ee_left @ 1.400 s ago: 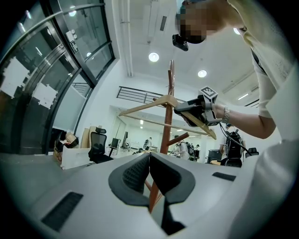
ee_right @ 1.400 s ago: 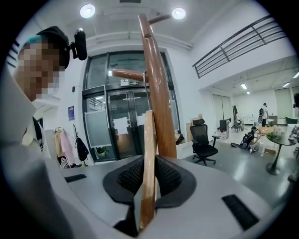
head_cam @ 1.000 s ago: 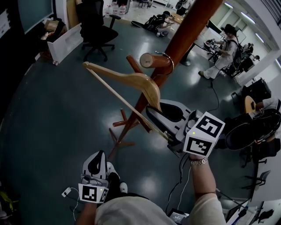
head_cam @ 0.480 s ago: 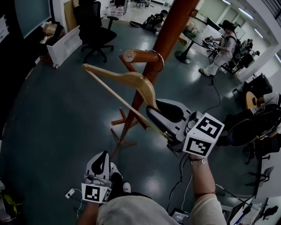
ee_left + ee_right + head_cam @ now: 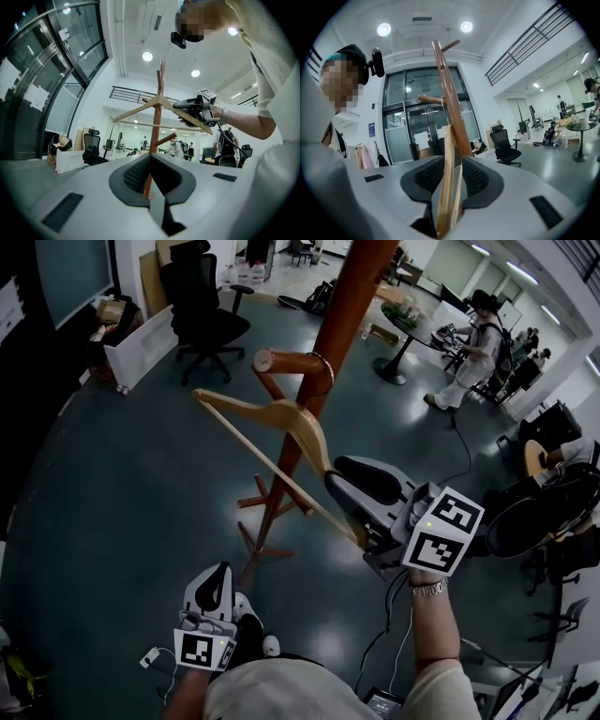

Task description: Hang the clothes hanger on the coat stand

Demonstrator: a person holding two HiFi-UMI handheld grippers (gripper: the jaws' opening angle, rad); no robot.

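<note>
Dark glossy floor (image 5: 112, 484) is spread below. Low at left, the fingers of the left gripper (image 5: 214, 576) are pressed together, empty. As a second ago, the pale wooden clothes hanger (image 5: 281, 414) is kept hooked over a peg (image 5: 286, 360) of the reddish-brown wooden coat stand (image 5: 349, 306), its end clamped by the fingers of the right gripper (image 5: 361, 498).

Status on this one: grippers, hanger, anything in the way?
Left gripper shut, empty. Right gripper shut on hanger at its end. Hook over coat stand peg. Nothing in the way.
</note>
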